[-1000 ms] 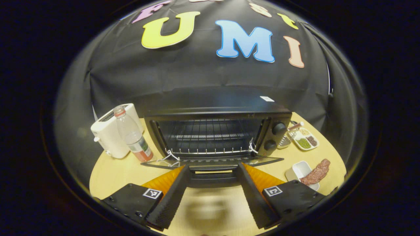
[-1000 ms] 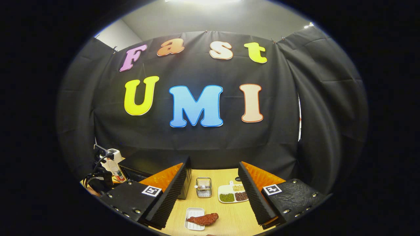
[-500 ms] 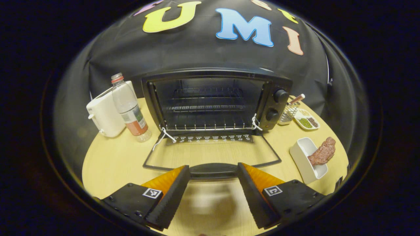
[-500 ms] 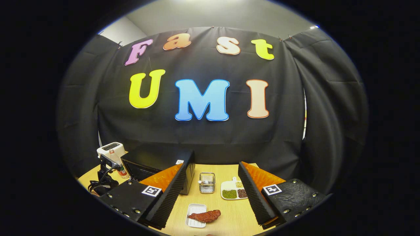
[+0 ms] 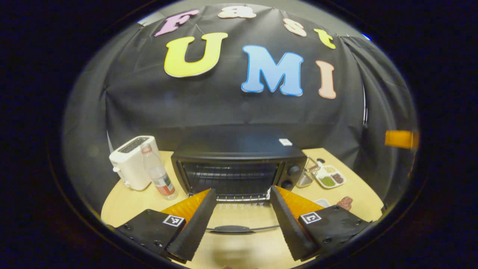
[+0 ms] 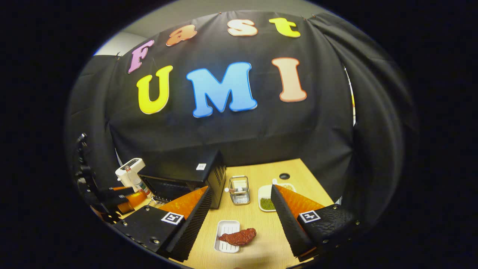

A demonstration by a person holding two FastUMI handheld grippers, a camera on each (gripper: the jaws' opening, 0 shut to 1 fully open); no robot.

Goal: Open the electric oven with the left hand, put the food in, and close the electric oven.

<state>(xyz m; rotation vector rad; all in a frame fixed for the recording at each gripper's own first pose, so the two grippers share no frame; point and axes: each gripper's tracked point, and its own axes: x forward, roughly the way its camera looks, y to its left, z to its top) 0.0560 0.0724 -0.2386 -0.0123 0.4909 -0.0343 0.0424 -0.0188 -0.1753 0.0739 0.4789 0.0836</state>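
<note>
With the oven standing open on the worktop and its glass door folded flat toward the near edge, the opening step looks done and the food has yet to go in. The left tool hangs above the door handle with its 2 fingers apart and nothing between them. In the right gripper view the right tool is likewise spread and empty, poised above the piece of meat, which lies half across a small white tray on the near right of the worktop, well apart from the oven mouth. A wire basket and a divided dish of grains stand farther back, beside the oven's right wall; a white toaster and a plastic bottle sit to its left. The main risk, as I judge it, is the grasp: the meat overhangs the tray's rim, so fingers closing unevenly could tip the tray or drag it along. A soft, irregular piece may also slip on the way across. The lowered door juts out between food and cavity, so a low carry could strike it, and the left tool parked over the handle could get in the way.
</note>
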